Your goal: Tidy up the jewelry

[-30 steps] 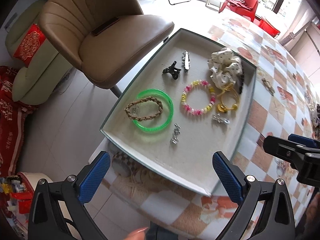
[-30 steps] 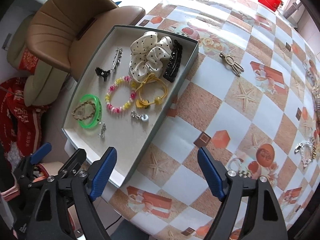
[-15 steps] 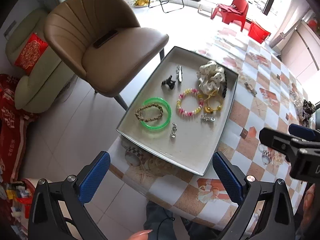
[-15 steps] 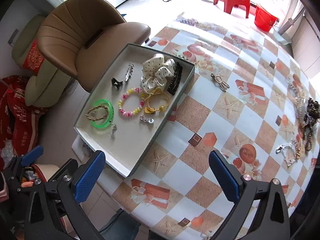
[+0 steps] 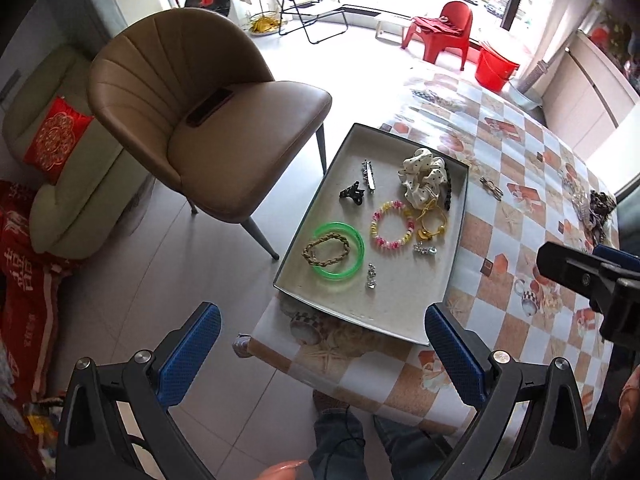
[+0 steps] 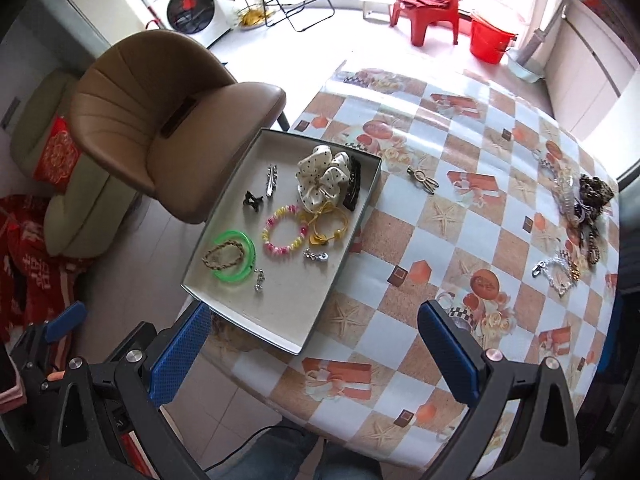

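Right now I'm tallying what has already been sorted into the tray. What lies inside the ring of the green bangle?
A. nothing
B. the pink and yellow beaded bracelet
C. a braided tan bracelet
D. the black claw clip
C: in the tray, the braided tan bracelet lies within the green bangle, while the pink and yellow beaded bracelet and black claw clip sit apart from it.

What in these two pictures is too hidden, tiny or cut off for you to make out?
- Left view: black hair clip, mostly hidden behind the dotted scrunchie.
- Right view: jewelry pile at the table's far side, too tangled and small to sort out.
- Both views: small silver pieces in the tray, too tiny to identify.
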The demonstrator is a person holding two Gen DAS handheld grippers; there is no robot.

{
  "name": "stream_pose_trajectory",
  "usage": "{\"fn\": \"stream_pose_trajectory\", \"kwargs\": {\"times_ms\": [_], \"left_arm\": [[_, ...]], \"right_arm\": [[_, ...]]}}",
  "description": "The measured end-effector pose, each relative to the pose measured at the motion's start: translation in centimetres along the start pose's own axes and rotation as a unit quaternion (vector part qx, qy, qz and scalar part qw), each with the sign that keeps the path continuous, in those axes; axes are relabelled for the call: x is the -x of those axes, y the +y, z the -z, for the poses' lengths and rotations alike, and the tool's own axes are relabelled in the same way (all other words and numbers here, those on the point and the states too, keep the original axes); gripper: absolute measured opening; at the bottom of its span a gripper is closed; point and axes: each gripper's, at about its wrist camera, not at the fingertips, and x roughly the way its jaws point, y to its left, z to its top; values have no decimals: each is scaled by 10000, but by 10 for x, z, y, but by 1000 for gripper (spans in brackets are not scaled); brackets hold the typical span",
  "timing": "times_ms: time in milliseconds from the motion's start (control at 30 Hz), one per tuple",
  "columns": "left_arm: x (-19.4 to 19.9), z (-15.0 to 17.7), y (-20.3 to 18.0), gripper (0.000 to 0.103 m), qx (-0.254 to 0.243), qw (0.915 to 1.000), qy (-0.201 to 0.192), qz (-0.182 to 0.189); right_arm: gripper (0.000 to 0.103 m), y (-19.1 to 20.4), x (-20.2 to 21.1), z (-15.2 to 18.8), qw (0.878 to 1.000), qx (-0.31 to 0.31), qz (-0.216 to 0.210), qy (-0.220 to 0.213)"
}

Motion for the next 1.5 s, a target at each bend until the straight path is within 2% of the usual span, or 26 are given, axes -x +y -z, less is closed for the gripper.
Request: {"fn": "stream_pose_trajectory", "kwargs": {"times_ms": [367, 1500], "left_arm": [[5, -5, 14, 103, -66, 9999, -68, 99], [5, -5, 13, 103, -123, 9998, -85, 139]], "right_arm": [[103, 20, 9, 3, 9996, -22, 261, -87], [103, 25, 12, 4, 9995, -8, 289, -81]]}}
